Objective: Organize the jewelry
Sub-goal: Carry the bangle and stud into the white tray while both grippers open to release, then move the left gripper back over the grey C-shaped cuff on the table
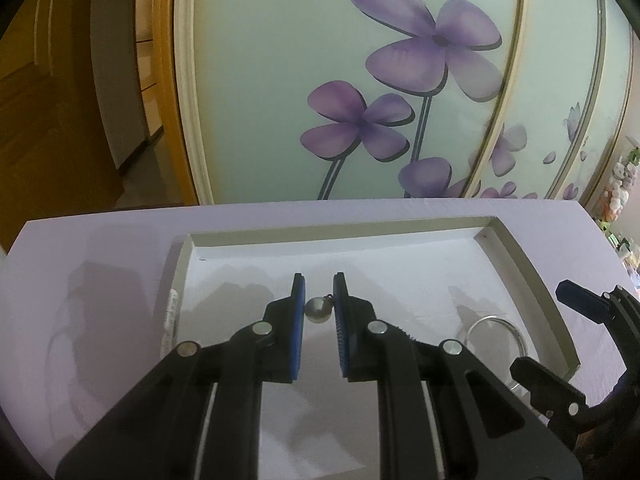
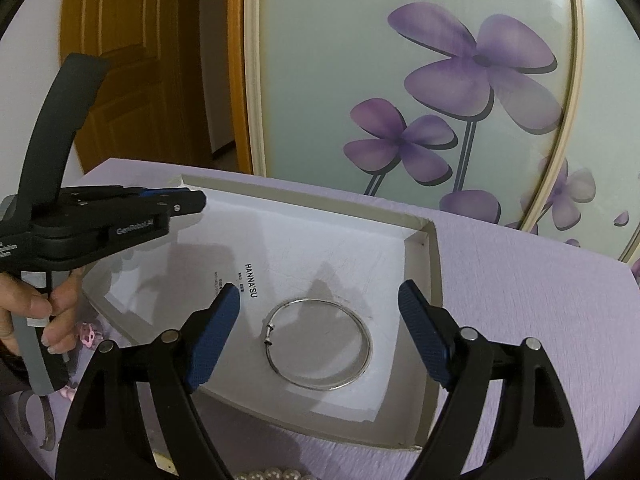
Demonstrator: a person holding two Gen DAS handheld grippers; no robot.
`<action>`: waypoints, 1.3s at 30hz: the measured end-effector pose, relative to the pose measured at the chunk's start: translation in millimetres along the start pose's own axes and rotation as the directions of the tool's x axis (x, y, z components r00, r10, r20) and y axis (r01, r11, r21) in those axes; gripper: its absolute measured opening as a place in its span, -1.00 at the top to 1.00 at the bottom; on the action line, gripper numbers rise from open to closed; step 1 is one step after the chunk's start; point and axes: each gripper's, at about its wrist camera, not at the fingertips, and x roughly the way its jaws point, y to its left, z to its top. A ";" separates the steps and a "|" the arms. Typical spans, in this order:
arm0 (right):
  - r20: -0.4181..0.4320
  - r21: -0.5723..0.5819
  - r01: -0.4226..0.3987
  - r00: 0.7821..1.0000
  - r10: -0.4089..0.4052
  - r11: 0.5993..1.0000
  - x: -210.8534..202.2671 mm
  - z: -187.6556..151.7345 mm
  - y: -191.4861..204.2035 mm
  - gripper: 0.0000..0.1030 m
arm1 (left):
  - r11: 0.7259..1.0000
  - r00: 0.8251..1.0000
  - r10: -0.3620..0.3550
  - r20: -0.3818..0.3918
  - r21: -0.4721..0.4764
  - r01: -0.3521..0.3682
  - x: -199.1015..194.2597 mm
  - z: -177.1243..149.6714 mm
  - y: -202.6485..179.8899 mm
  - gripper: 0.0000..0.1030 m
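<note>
A shallow white box (image 1: 532,264) lies on the lilac table. In the left wrist view my left gripper (image 1: 319,292) hovers over the box floor with its jaws slightly apart; a small silver bead pendant (image 1: 318,310) sits between the blue pads (image 1: 298,320), seemingly untouched. A thin silver bangle (image 2: 320,344) lies flat in the box, also in the left wrist view (image 1: 494,326). My right gripper (image 2: 320,300) is wide open above the bangle, empty. The left gripper also shows in the right wrist view (image 2: 188,202).
A pearl strand (image 2: 272,474) lies at the table's near edge. A small pink piece (image 2: 89,332) lies left of the box. A glass door with purple flowers (image 1: 400,80) stands behind the table. A wooden door (image 2: 132,60) is at the far left.
</note>
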 end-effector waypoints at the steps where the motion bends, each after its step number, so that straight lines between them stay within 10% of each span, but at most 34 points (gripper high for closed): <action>1: 0.000 -0.001 -0.001 1.000 0.001 1.000 -0.7 -0.6 0.0 -0.61 | 1.000 1.000 0.000 0.000 0.002 0.000 0.1 -0.1 -0.6 0.71; 7: 0.001 -0.005 0.001 1.000 -0.001 1.000 -4.8 -2.5 1.3 -0.61 | 1.000 1.000 0.020 0.014 0.000 -0.020 -1.7 1.0 -0.2 0.19; 26: 0.046 0.013 -0.010 0.999 0.010 1.000 -63.2 -19.3 13.4 -0.61 | 0.997 0.995 0.075 0.069 -0.038 -0.072 -79.7 -23.0 25.3 0.05; 39: 0.073 0.061 -0.035 0.997 0.031 0.998 -141.1 -85.8 41.0 -0.61 | 0.995 0.990 0.097 0.104 -0.043 -0.093 -177.3 -105.5 37.2 -0.14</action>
